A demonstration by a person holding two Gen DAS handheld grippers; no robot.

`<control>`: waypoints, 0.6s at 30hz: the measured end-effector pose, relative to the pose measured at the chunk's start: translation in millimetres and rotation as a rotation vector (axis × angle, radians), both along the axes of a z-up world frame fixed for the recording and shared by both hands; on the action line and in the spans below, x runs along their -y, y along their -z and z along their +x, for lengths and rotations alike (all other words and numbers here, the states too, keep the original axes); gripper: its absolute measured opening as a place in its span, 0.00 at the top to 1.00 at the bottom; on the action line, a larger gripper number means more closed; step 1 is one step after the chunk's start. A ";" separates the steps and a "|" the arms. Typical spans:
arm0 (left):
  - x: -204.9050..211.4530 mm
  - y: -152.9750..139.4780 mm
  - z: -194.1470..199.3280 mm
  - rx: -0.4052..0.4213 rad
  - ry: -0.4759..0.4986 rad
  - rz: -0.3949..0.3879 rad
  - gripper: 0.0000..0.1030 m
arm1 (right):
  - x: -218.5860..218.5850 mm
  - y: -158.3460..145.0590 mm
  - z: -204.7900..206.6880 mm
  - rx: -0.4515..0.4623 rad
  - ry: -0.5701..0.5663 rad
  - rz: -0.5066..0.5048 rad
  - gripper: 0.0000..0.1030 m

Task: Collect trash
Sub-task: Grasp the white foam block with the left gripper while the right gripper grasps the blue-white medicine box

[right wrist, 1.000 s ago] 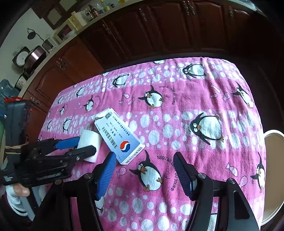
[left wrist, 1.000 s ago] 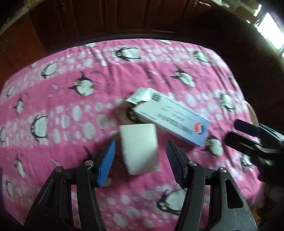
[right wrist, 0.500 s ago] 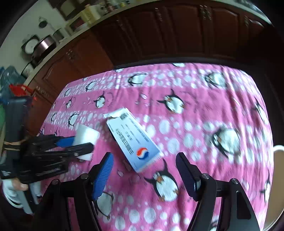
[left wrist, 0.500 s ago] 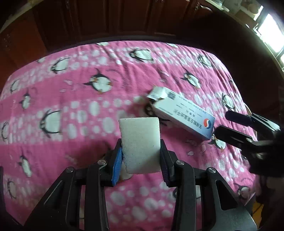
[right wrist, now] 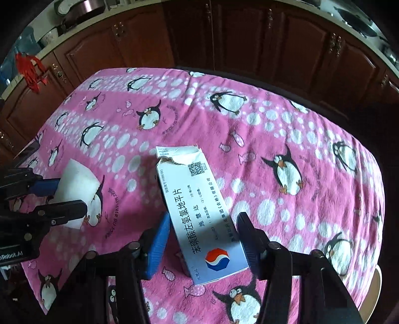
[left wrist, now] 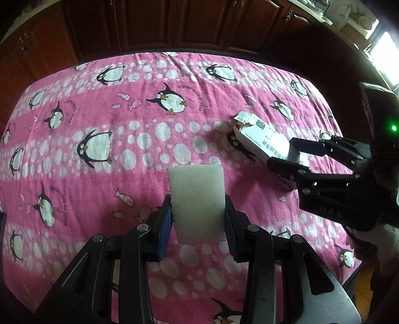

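My left gripper [left wrist: 197,219] is shut on a white foam block [left wrist: 195,199] and holds it just above the pink penguin cloth [left wrist: 104,129]. The block also shows in the right wrist view [right wrist: 77,184], between the left gripper's fingers [right wrist: 49,187]. A torn white and blue medicine box [right wrist: 199,211] lies flat on the cloth. My right gripper [right wrist: 203,236] is open with its fingers on either side of the box's near end, a small gap on each side. In the left wrist view the box [left wrist: 259,139] lies at the right with the right gripper [left wrist: 296,157] around it.
The cloth covers a table with dark edges all around. Brown wooden cabinets [right wrist: 224,37] stand behind it. A pale round rim [right wrist: 374,286] sits off the table's right edge. Kitchen items line the counter at the far left [right wrist: 74,10].
My left gripper closed on the foam block and lifted it a little. My right gripper moved forward until its open fingers straddle the medicine box.
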State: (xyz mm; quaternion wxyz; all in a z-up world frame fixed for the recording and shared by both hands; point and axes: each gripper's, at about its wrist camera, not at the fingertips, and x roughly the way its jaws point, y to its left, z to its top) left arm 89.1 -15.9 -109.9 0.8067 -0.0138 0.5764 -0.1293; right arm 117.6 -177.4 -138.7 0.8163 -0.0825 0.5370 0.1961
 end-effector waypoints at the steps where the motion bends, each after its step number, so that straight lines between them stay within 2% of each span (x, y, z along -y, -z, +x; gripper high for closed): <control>1: 1.9 0.1 -0.7 0.002 0.003 -0.001 0.66 | 0.2 0.6 -3.1 -0.005 0.002 0.006 0.50; 4: 7.7 0.6 -0.3 0.006 0.005 -0.006 0.66 | 3.4 -3.7 -16.9 0.020 0.031 -0.001 0.51; 12: 22.1 -4.3 0.3 0.038 0.013 -0.012 0.66 | 38.9 -28.5 -45.7 0.069 0.174 0.102 0.53; 18: 42.7 -10.0 -0.4 0.062 0.040 -0.012 0.66 | 62.1 -45.6 -63.6 0.099 0.230 0.141 0.54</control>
